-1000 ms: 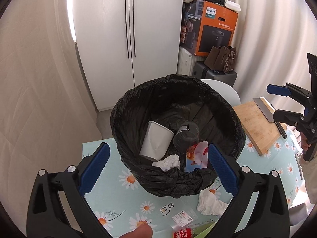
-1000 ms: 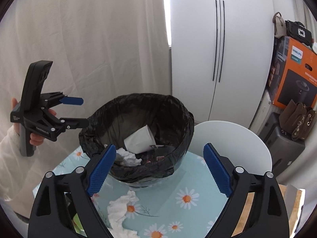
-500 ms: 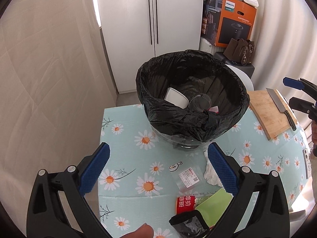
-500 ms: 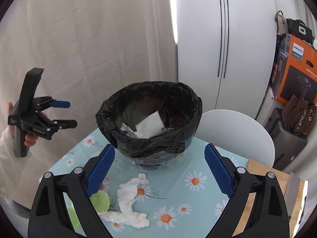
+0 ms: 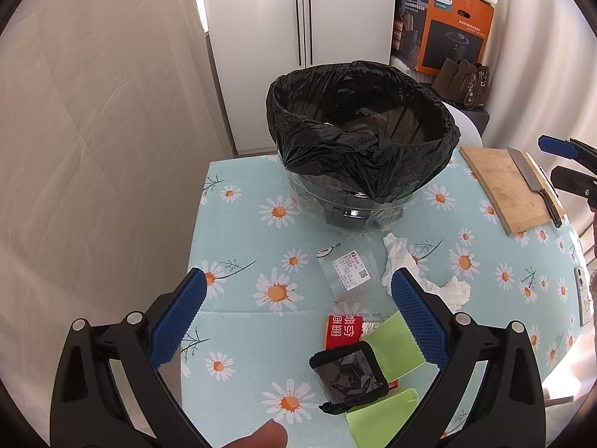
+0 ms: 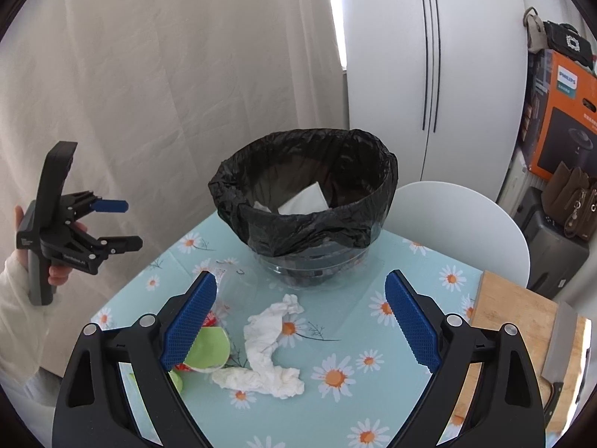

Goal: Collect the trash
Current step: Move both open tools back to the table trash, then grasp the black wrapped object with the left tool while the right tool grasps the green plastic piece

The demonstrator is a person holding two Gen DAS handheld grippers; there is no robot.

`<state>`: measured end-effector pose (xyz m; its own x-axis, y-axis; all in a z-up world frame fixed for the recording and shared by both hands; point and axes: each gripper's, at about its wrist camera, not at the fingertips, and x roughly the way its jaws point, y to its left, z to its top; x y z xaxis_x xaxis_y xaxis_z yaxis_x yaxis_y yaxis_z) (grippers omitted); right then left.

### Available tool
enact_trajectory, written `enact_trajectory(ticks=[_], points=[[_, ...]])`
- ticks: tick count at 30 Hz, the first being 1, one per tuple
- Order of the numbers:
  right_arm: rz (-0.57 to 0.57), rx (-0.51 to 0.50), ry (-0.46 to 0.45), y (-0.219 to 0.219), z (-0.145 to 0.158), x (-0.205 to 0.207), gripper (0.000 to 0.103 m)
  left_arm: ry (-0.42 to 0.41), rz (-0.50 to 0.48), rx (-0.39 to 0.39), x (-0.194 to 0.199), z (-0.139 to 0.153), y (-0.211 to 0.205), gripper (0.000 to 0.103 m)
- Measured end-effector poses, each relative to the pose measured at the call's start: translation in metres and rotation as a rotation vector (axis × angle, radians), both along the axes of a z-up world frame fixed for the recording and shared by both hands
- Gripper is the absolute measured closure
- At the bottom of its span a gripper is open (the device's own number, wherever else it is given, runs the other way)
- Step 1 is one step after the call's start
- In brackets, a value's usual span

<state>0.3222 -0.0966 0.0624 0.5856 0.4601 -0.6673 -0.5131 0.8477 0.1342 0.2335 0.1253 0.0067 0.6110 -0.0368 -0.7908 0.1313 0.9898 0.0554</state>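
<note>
A bin lined with a black bag [image 5: 362, 142] stands at the far end of the daisy tablecloth; it also shows in the right wrist view [image 6: 306, 201] with white trash inside. On the cloth lie a crumpled white tissue [image 6: 268, 347] [image 5: 401, 257], a clear labelled wrapper [image 5: 349, 268], a red packet [image 5: 343, 330], green wrappers [image 5: 401, 347] and a black pouch [image 5: 349, 375]. My left gripper [image 5: 298, 317] is open and empty above the wrappers. My right gripper [image 6: 300, 319] is open and empty above the tissue.
A wooden cutting board [image 5: 511, 186] with a cleaver [image 5: 531, 179] lies at the table's right side. A white chair [image 6: 459, 224] stands behind the table. A white cabinet [image 5: 298, 37], boxes and bags fill the back. A curtain hangs on the left.
Both grippers have pulled back from the bin toward the near table. The bin looks smaller and the trash on the cloth has come into view.
</note>
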Motion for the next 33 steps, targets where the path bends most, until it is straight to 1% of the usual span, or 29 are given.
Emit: enact_trajectory(ticks=[7, 12, 21, 26, 29, 30, 32, 33], points=[[0.031, -0.008, 0.041, 0.007, -0.017, -0.008, 0.016, 0.050, 0.029, -0.002, -0.019, -0.023, 0.001, 0.006], [0.059, -0.020, 0.074, 0.016, -0.030, -0.011, 0.016, 0.091, 0.041, -0.014, -0.029, -0.045, -0.001, 0.006], [0.100, -0.036, 0.136, 0.033, -0.054, -0.007, 0.016, 0.196, 0.010, -0.056, -0.031, -0.083, -0.011, 0.006], [0.112, -0.058, 0.181, 0.041, -0.072, -0.003, 0.016, 0.256, -0.025, -0.048, -0.029, -0.104, -0.022, 0.006], [0.116, -0.065, 0.208, 0.044, -0.082, 0.000, 0.016, 0.289, -0.030, -0.067, -0.026, -0.115, -0.023, 0.006], [0.117, -0.066, 0.218, 0.045, -0.084, 0.002, 0.016, 0.296, -0.026, -0.069, -0.025, -0.118, -0.022, 0.007], [0.124, -0.071, 0.236, 0.049, -0.091, 0.003, 0.016, 0.303, -0.020, -0.050, -0.024, -0.124, -0.022, 0.014], [0.128, -0.073, 0.245, 0.052, -0.095, 0.004, 0.016, 0.309, -0.020, -0.042, -0.023, -0.126, -0.022, 0.023]])
